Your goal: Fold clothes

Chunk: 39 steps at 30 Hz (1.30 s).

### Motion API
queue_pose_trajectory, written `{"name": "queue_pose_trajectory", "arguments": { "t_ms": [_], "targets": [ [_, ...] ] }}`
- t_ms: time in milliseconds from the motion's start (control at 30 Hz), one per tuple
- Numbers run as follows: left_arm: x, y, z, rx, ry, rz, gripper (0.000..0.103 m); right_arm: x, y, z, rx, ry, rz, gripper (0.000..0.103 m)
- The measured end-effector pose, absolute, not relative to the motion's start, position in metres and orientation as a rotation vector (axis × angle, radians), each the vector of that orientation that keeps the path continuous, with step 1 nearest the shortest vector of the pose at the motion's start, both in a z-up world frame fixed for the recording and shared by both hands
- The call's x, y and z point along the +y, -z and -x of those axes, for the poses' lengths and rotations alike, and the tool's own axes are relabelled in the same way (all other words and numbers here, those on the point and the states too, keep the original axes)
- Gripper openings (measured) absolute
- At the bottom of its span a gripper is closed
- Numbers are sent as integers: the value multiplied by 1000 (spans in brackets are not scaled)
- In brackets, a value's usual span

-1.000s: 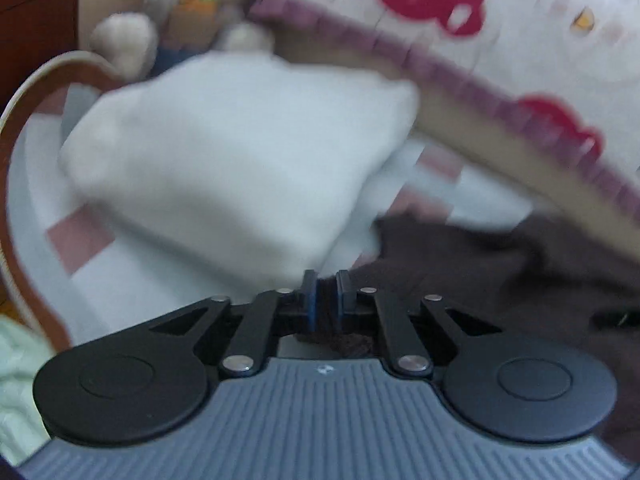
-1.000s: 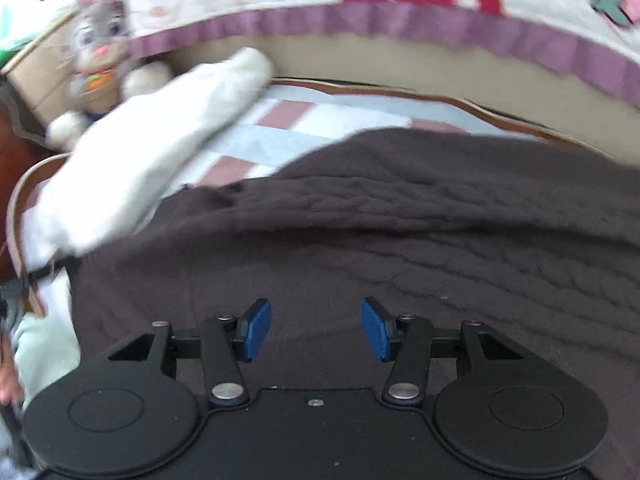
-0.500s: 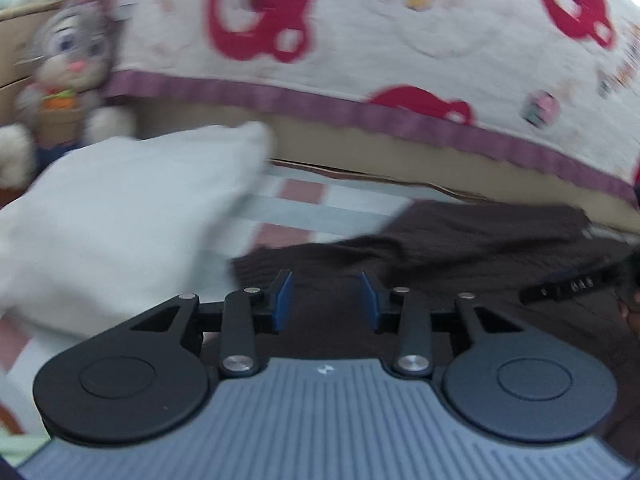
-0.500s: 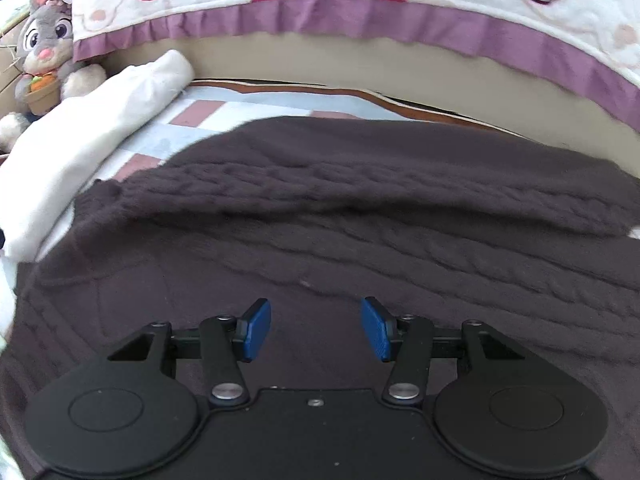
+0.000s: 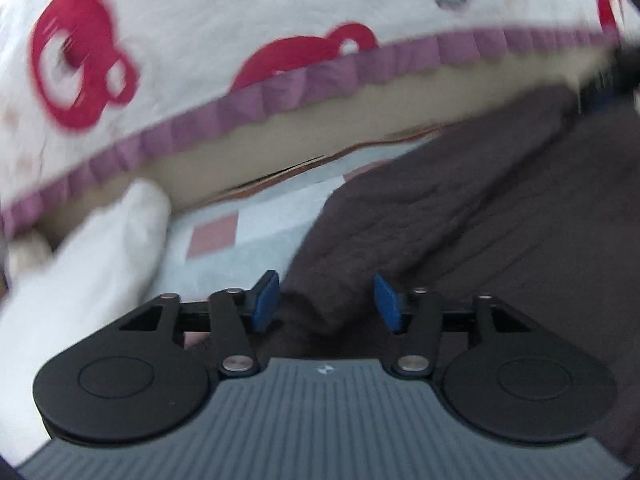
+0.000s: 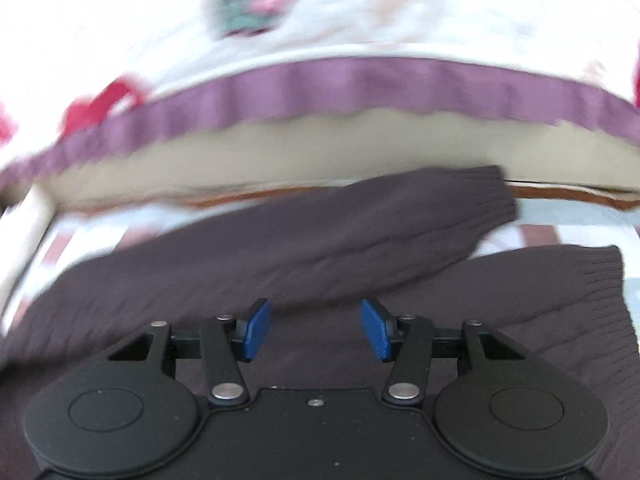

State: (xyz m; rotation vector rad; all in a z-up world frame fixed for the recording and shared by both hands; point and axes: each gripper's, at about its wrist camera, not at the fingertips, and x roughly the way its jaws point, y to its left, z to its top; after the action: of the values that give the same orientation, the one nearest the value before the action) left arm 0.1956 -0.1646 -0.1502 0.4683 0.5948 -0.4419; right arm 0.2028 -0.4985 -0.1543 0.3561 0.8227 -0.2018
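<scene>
**Sweater laid out, both grippers free**

You're working over a checked pink-and-pale-blue mat (image 5: 256, 236) lying beside a bed draped in a white quilt with red bear prints and a purple frill (image 5: 224, 32). One dark brown cable-knit sweater (image 6: 320, 240) is lying spread on the mat, one sleeve (image 6: 420, 204) folded across the body with its ribbed cuff pointing right. One white fluffy folded garment (image 5: 92, 264) is sitting at the mat's left end, apart from the sweater.

Your left gripper (image 5: 326, 300) is hanging over the sweater's left edge; its jaws have just been opening, a bump of knit is sitting between them, and the blue pads aren't pressing it. Your right gripper (image 6: 316, 330) is hovering over the sweater's body, jaws roughly half apart, holding nothing.

The knit is looking soft, thick, floppy and fairly grippy, so it's probably going to sag and stretch. Pinching at the ribbed hem (image 6: 592, 280) or a doubled edge seems best. Count: one sweater, one white garment, two grippers.
</scene>
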Motion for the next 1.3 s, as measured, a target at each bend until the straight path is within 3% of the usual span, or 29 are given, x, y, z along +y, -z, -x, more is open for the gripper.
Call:
{"name": "queue_pose_trajectory", "arguments": {
  "t_ms": [233,433,500,533,667,700,800,900,1000,1167,1267,1300],
  "targets": [
    [-183,159,-225,638,518,-607,55,-564,182,-225,822,297,-724,60],
    [-200,173,-234,660,502,-615,63,-536,187,-240,787,356,-637,73],
    [-200,172,-233,662,510,-627,63,-524,190,-247,771,352,-556,51],
    [-200,171,-232,664,515,-633,63,-521,192,-249,764,353,-537,15],
    [-192,166,-220,664,535,-649,69,-502,164,-224,550,320,-502,15],
    [-190,166,-217,660,538,-656,67,-493,151,-214,506,299,-451,15],
    [-191,174,-209,632,531,-743,36,-469,114,-183,384,235,-310,15],
    [-189,173,-205,612,524,-749,24,-453,78,-150,312,188,-257,15],
    [-166,151,-209,612,493,-538,16,-459,53,-115,343,104,-449,15],
    [-98,121,-228,666,562,-9,15,-479,53,-70,522,-57,-907,15],
    [-78,116,-231,722,666,83,17,-486,70,-65,633,-5,-873,16],
    [-83,111,-220,699,673,-13,17,-493,78,-64,671,11,-913,16]
  ]
}}
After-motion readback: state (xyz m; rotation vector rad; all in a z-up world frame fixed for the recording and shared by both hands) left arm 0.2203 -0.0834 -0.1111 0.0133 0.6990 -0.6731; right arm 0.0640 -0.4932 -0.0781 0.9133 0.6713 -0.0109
